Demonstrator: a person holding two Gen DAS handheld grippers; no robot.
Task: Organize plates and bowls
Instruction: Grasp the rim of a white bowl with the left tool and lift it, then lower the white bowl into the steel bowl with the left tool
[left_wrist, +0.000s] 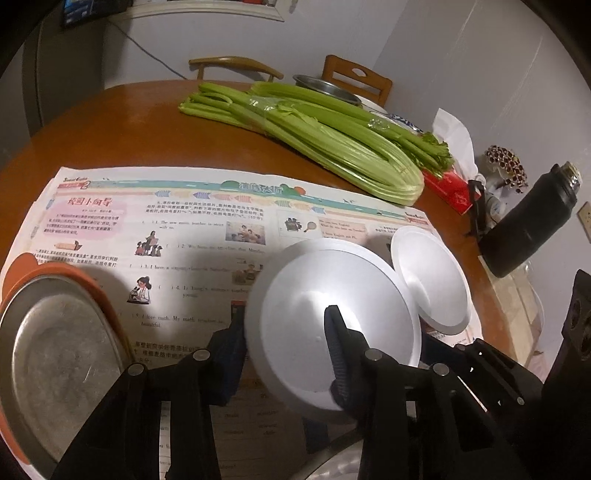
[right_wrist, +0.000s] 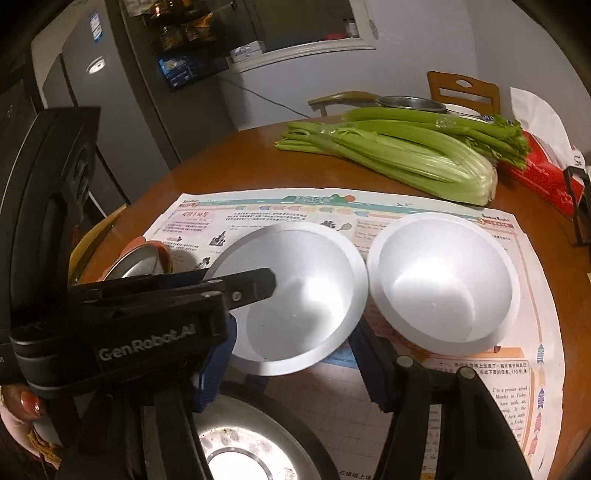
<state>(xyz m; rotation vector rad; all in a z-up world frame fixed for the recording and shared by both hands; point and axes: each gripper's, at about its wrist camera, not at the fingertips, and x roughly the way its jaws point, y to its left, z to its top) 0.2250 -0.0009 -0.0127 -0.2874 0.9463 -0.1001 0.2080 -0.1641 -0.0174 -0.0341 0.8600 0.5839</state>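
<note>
My left gripper (left_wrist: 288, 354) is shut on the rim of a white foam bowl (left_wrist: 325, 314) and holds it tilted above the newspaper; the bowl also shows in the right wrist view (right_wrist: 295, 295) with the left gripper (right_wrist: 258, 284) clamped on its left rim. A second white foam bowl (right_wrist: 443, 280) sits just right of it on the paper, and shows in the left wrist view (left_wrist: 432, 280). My right gripper (right_wrist: 291, 369) is open and empty, just in front of the held bowl. A metal plate (right_wrist: 243, 450) lies below it. An orange-rimmed metal dish (left_wrist: 55, 354) is at the left.
A newspaper (left_wrist: 166, 229) covers the near part of the round wooden table (left_wrist: 129, 129). Celery (left_wrist: 314, 129) lies across the middle, a metal bowl (left_wrist: 328, 88) behind it. A red tissue box (left_wrist: 450, 188) and a black bottle (left_wrist: 532, 225) stand at the right. Chairs stand behind.
</note>
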